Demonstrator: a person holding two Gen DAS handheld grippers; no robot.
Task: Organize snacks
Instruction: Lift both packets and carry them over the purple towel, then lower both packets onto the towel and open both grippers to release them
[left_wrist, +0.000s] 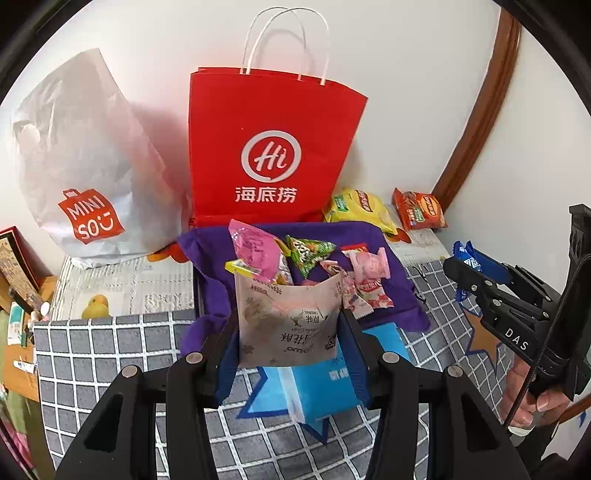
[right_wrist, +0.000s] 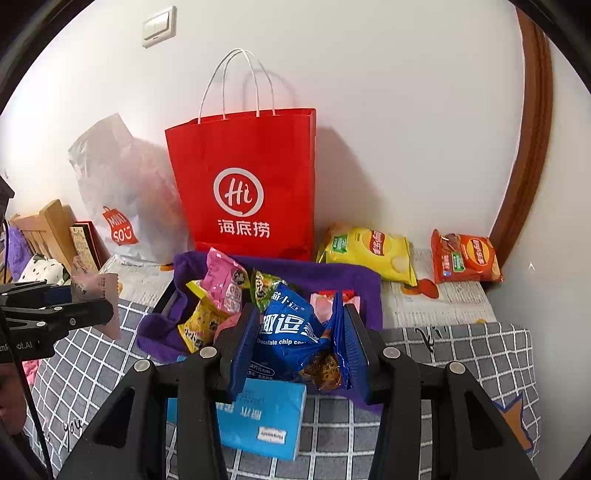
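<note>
beige snack packet (left_wrist: 288, 325) | upright, print inverted (long axis seemingly vertical) | left gripper (left_wrist: 288, 332) clamps it

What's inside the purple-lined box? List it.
Inside the purple-lined box: pink packet, green packet, yellow packet, pink-white sweets. Anything beneath them is covered.

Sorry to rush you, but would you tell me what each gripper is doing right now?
Left gripper: shut on a beige snack packet.
Right gripper: shut on a blue cookie packet.
</note>
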